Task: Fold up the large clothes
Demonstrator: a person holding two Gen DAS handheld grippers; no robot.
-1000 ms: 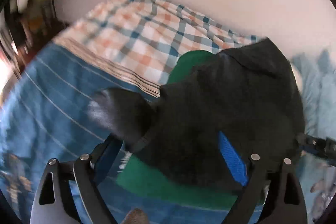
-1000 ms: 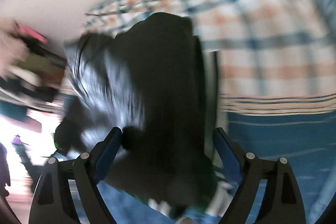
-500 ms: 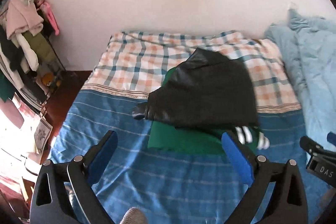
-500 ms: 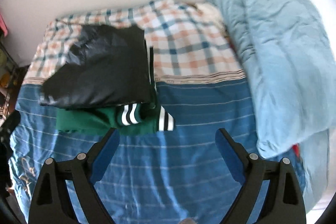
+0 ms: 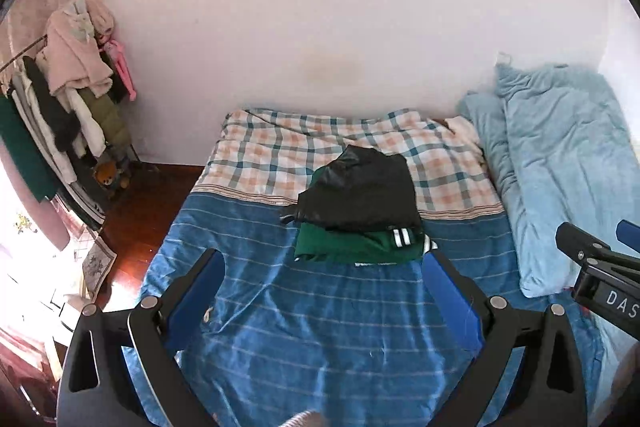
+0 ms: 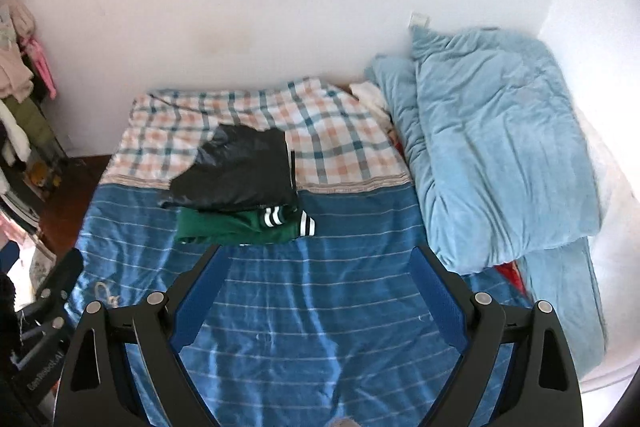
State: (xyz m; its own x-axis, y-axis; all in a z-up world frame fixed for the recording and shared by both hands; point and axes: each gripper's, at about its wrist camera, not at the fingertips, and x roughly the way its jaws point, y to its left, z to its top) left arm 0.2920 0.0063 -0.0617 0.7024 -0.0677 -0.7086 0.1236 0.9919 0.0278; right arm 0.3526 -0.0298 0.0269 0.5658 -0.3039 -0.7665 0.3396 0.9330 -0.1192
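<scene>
A folded black garment [image 5: 362,197] lies on top of a folded green garment [image 5: 352,247] with black-and-white striped cuffs, in the middle of the bed. Both show in the right wrist view too, the black garment [image 6: 240,173] over the green one [image 6: 236,227]. My left gripper [image 5: 320,267] is open and empty, well back from the stack above the blue striped sheet. My right gripper [image 6: 316,259] is open and empty, also back from the stack. The right gripper's body shows at the right edge of the left wrist view [image 5: 600,267].
The bed has a blue striped sheet [image 5: 320,327] in front and a plaid sheet [image 5: 280,151] behind. A light blue duvet [image 6: 500,155] is heaped along the right side. A clothes rack [image 5: 68,99] stands at the left by the wall, over wooden floor [image 5: 136,211].
Both grippers have pulled back and up from the stack. One second ago they were close over the black garment; now the stack lies free and the whole bed is in view.
</scene>
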